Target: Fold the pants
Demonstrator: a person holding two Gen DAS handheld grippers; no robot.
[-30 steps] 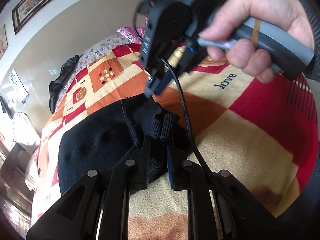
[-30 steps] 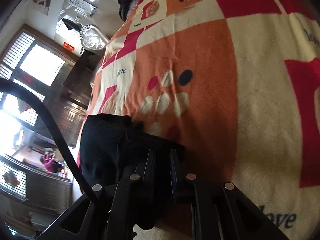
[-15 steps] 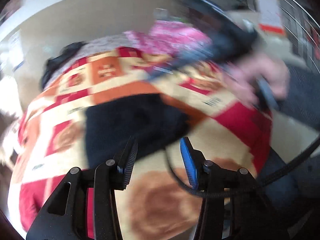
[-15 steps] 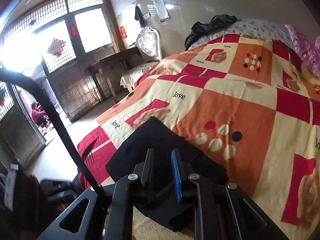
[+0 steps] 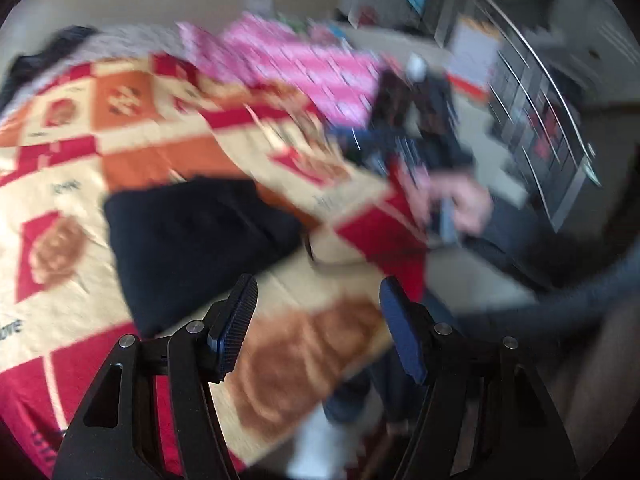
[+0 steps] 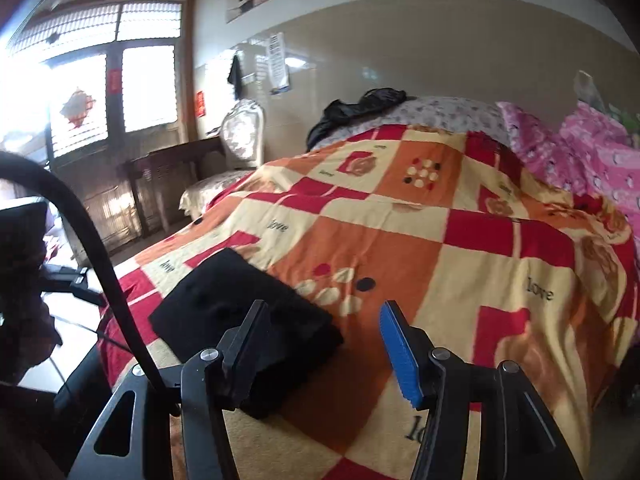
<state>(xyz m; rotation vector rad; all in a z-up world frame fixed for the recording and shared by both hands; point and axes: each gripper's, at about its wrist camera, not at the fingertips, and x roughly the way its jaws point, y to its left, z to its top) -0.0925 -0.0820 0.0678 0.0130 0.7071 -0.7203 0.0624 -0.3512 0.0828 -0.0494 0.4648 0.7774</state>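
On the bed's checked blanket (image 6: 400, 240), the pants (image 6: 248, 316) are lying as a compact folded square; left gripper (image 5: 318, 320) and right gripper (image 6: 324, 344) are hanging wide open, gripping nothing. Folding is looking finished.

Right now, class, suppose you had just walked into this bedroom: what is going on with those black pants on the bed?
A person is folding pants with a handheld gripper in each hand. The black pants lie in a compact folded bundle on the checked blanket, near the bed's edge. Neither gripper holds them: the left gripper and the right gripper both stand open above the bed, apart from the cloth. The left view is blurred, but shows the person's right hand off to the side.
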